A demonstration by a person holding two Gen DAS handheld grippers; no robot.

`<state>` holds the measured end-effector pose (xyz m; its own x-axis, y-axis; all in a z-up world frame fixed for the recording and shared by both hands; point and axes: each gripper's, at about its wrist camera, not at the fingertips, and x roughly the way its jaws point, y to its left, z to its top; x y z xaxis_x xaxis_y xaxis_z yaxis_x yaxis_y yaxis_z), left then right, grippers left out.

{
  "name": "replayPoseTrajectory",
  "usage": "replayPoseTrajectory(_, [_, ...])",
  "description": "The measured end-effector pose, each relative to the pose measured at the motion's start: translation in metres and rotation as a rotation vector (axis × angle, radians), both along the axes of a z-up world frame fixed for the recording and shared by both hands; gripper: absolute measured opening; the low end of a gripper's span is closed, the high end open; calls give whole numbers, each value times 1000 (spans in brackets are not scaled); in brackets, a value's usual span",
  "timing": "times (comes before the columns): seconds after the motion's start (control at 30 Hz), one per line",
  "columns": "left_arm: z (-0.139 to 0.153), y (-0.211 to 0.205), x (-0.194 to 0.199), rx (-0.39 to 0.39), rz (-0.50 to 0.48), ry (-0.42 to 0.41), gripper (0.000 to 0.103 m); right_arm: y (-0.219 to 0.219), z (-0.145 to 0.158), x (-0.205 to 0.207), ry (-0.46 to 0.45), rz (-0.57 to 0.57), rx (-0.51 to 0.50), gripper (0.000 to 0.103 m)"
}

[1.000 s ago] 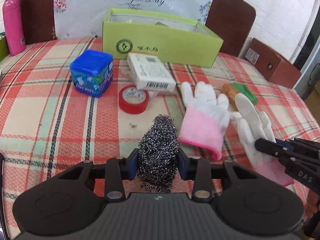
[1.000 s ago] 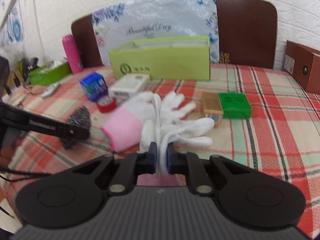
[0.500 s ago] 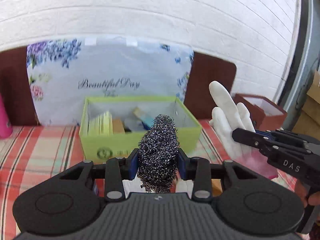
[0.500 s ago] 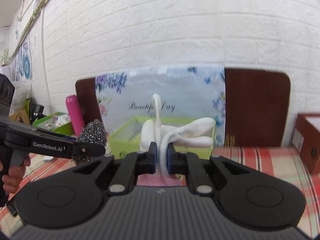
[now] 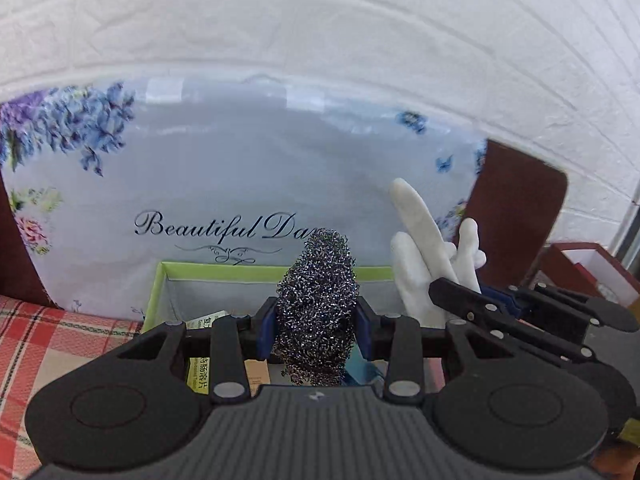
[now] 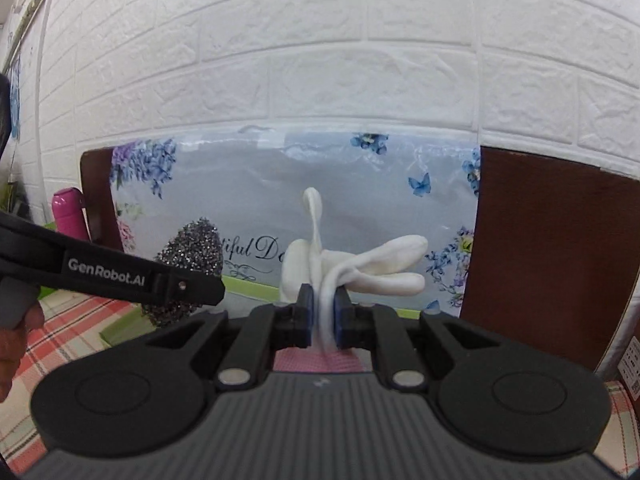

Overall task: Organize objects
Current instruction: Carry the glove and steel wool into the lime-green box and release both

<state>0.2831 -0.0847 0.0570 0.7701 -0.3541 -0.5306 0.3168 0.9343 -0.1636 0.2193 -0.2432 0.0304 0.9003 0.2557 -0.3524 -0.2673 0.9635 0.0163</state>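
My left tool (image 5: pixel 316 330) is clamped on the grey steel-wool scouring ball (image 5: pixel 316 304), raised and angled slightly downward. Beside it, my right tool (image 6: pixel 321 316) pinches the white fabric glove (image 6: pixel 344 268) tight, its fingers sticking up.

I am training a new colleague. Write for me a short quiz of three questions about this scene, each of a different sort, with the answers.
1. True or false: the left gripper is shut on a steel wool scrubber.
2. What does the right gripper hold? A) a roll of tape B) a white glove C) a sponge
3. Fill in: the open box in front of the floral bag has a rim of ____ colour.

Key: 1 true; 2 B; 3 green.
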Motion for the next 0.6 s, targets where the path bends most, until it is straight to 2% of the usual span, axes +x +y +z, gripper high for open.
replayPoseTrajectory(0.1, [-16, -2, 14, 13, 3, 20, 42, 3, -19, 22, 37, 11, -18, 13])
replayPoseTrajectory(0.13, [-22, -2, 18, 22, 3, 26, 45, 4, -27, 31, 65, 15, -29, 13])
replayPoseTrajectory(0.17, [-28, -3, 20, 34, 7, 27, 54, 6, -34, 37, 95, 15, -40, 16])
replayPoseTrajectory(0.2, [-34, -3, 21, 49, 17, 21, 60, 7, -43, 43, 132, 15, -59, 29])
replayPoseTrajectory(0.23, [-38, -3, 19, 61, 31, 12, 72, 8, -50, 46, 152, 1, -78, 43])
replayPoseTrajectory(0.27, [-41, -2, 18, 71, 45, 0, 79, 9, -56, 45, 151, -17, -96, 48])
replayPoseTrajectory(0.33, [-43, 0, 15, 84, 57, -17, 80, 7, -61, 42, 138, -30, -118, 63])
replayPoseTrajectory(0.43, [-42, 5, 13, 91, 77, 9, 80, 0, -57, 34, 127, -37, -102, 75])
replayPoseTrajectory(0.47, [-39, 8, 11, 83, 87, 18, 80, -2, -53, 30, 116, -36, -89, 77])
replayPoseTrajectory(0.6, [-20, 17, -8, 56, 114, 18, 80, -16, -22, 0, 39, -58, -19, 99])
